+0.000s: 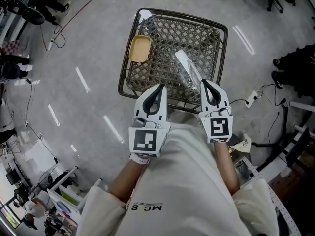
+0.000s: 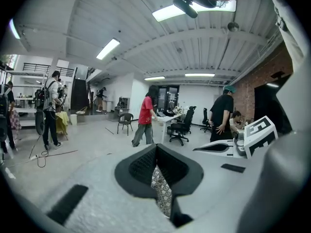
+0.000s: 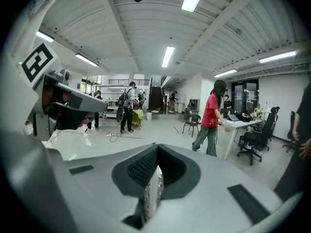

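Head view, straight down: wire-mesh basket (image 1: pixel 222 58) with a dark rim sits on the floor (image 1: pixel 88 43) at 12 o'clock. Both claws are over its near edge, tips aimed to 12. L gripper (image 1: pixel 158 86) is at 11 o'clock from the person's chest, tip above the near-left rim. R gripper (image 1: pixel 205 81) is at 1 o'clock, tip above the near-right part. The two are side by side and apart, marker cubes facing up.

L gripper view: jaws pressed together at the tips, nothing held. A thin slit lower down shows basket mesh thru it. R gripper view: same, jaws closed tip to tip and empty. Its slit shows sth pale and glinting, can't tell what.

Inside the basket: tan tray (image 1: pixel 140 48) at its 9 o'clock, against the left wall. A clear plastic piece (image 1: pixel 187 69) runs from centre toward 5 o'clock. Its end is near the R gripper's tip; can't tell if they touch.

Round about: white plug strip (image 1: pixel 252 99) w/ cable at 3 o'clock of the basket. Both gripper views look out across a hall, w/ a person in red top (image 2: pixel 146 115) mid-stride by a desk at 12.
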Motion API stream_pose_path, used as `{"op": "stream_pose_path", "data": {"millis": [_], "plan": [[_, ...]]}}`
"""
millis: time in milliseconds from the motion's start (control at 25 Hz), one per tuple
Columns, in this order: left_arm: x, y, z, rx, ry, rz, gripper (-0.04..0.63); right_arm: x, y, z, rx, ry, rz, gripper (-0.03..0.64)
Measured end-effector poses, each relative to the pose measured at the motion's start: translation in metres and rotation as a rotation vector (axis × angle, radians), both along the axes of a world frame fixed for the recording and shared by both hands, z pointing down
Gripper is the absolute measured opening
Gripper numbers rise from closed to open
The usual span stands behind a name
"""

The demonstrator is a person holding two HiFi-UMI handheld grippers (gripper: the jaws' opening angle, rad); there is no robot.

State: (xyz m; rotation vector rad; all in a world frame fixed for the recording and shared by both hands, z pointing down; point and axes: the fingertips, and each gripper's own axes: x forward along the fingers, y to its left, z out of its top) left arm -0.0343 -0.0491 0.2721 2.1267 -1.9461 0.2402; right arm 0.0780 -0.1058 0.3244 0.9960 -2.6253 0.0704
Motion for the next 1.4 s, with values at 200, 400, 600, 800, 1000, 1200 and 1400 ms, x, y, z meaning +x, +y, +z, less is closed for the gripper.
{"op": "stream_pose_path", "data": {"millis": [200,400,600,800,1000,1200,1400], "plan": [[0.000,0.003,-0.006,0.016,-0.008,-0.010,0.025,0.004,0.008,-0.011,0.010,-0.021,0.000,0.017],[0.003,0.002,-0.011,0.043,-0.017,-0.002,0.025,0.006,0.009,-0.023,0.025,-0.053,0.000,0.017],[0.011,0.006,-0.010,0.041,-0.011,-0.001,0.025,0.012,0.014,-0.026,0.026,-0.062,0.000,0.017],[0.016,0.007,-0.009,0.045,-0.012,0.009,0.025,0.014,0.016,-0.027,0.029,-0.064,-0.001,0.017],[0.014,0.006,-0.011,0.044,-0.002,0.009,0.025,0.014,0.016,-0.031,0.027,-0.072,0.007,0.017],[0.016,0.007,-0.013,0.048,-0.011,0.005,0.025,0.018,0.016,-0.037,0.039,-0.079,0.008,0.017],[0.013,0.006,-0.012,0.047,0.000,0.001,0.025,0.018,0.014,-0.042,0.047,-0.088,0.015,0.017]]}}
